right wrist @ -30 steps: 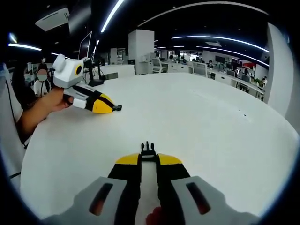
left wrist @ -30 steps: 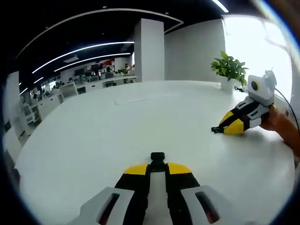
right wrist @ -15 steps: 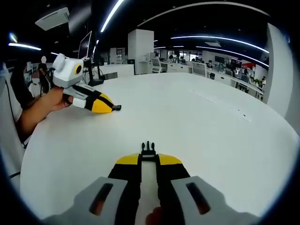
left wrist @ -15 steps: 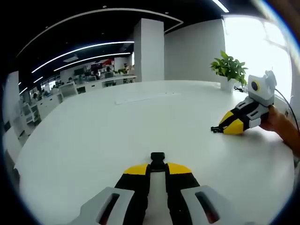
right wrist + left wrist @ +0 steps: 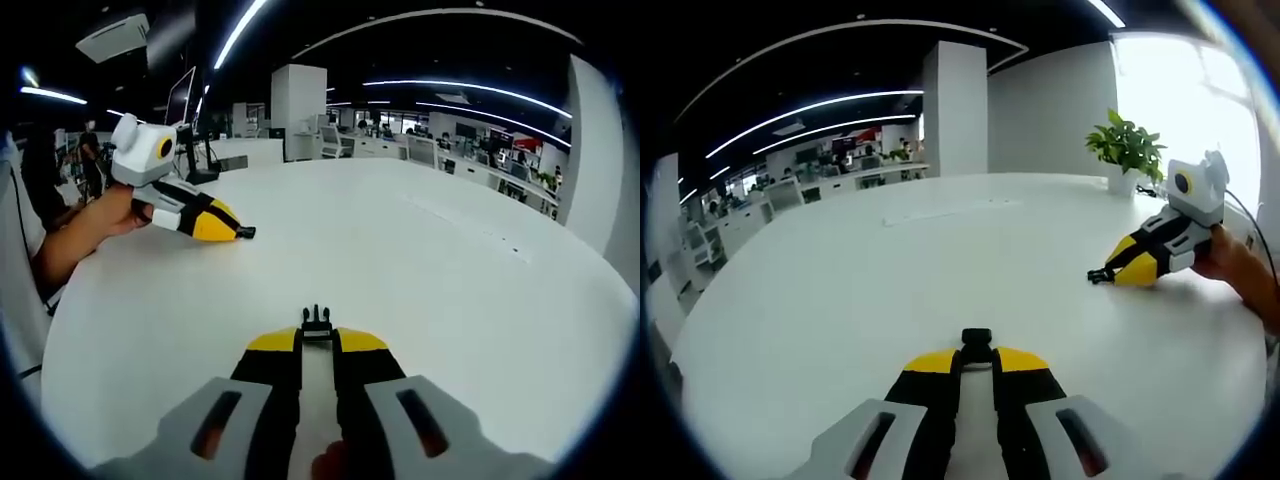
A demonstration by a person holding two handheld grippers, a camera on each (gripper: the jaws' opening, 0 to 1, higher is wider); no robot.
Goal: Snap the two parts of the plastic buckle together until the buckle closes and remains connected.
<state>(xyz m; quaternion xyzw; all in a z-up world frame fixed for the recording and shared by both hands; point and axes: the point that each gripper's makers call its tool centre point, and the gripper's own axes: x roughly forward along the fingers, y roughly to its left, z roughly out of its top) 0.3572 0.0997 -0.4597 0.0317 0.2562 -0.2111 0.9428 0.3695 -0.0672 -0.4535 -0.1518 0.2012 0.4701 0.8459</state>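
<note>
In the left gripper view my left gripper point(image 5: 976, 352) is shut on the black socket half of the buckle point(image 5: 976, 340), which sticks out past the yellow tips just above the white table point(image 5: 890, 270). In the right gripper view my right gripper point(image 5: 317, 335) is shut on the black pronged half of the buckle point(image 5: 317, 323), prongs pointing away. Each gripper also appears in the other's view: the right gripper point(image 5: 1118, 272) at the far right with its buckle half point(image 5: 1100, 275), and the left gripper point(image 5: 232, 232) at the upper left with its half point(image 5: 246, 232). The two halves are well apart.
A potted green plant point(image 5: 1130, 148) stands at the table's far right edge. A hand and forearm point(image 5: 85, 228) hold the left gripper. A monitor point(image 5: 185, 100) and office desks lie beyond the table. A white pillar point(image 5: 956, 108) rises behind.
Both views have shifted very slightly; the grippers keep their hold and stay about as far apart as before.
</note>
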